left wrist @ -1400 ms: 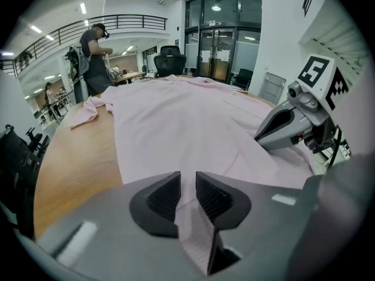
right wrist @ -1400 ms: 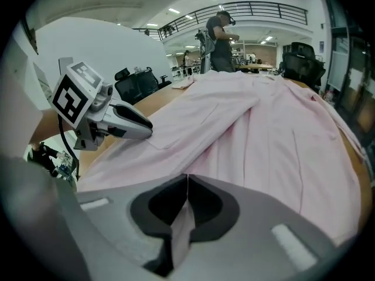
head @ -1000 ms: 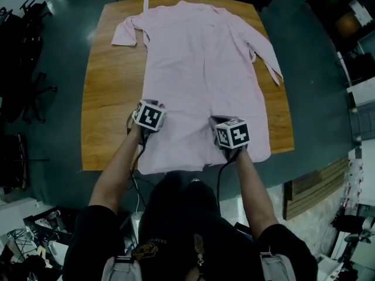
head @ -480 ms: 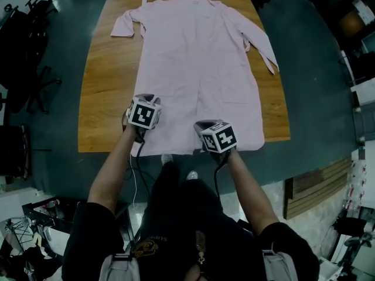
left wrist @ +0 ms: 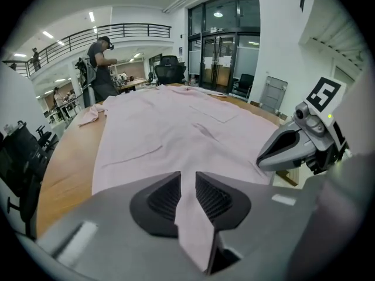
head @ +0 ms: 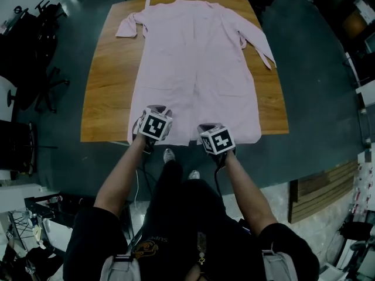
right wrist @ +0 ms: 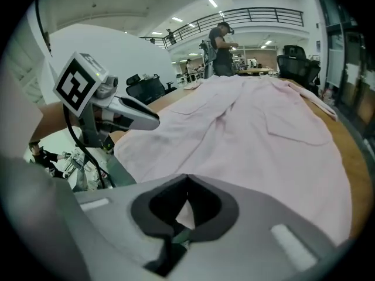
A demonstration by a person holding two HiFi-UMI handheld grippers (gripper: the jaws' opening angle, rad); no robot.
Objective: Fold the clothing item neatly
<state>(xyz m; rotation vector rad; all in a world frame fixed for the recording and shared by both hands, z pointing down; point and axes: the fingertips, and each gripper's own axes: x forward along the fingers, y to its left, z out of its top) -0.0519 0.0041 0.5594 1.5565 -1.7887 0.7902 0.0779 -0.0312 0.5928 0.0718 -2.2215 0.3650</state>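
Note:
A long pale pink shirt (head: 196, 63) lies spread flat along the wooden table (head: 108, 92), collar at the far end, sleeves out to both sides. Its hem hangs over the near table edge. My left gripper (head: 153, 134) is shut on the hem, and the pink cloth (left wrist: 193, 215) runs between its ribbed pads. Just to its right, my right gripper (head: 215, 146) is also shut on the hem, with a fold of cloth (right wrist: 184, 212) pinched between the closed jaws. The two grippers are close together at the near table edge. In the left gripper view the right gripper (left wrist: 299, 148) shows at the right.
Dark floor surrounds the table. Office chairs (head: 35, 81) stand to the left, and boxes and shelving (head: 357, 69) to the right. A person (left wrist: 102, 69) stands beyond the table's far end. The holder's shoes (head: 179, 165) show just under the near edge.
Both grippers have drawn back toward the near table edge with the hem in them and come closer together. The shirt has slid along the table and its hem now hangs over the edge.

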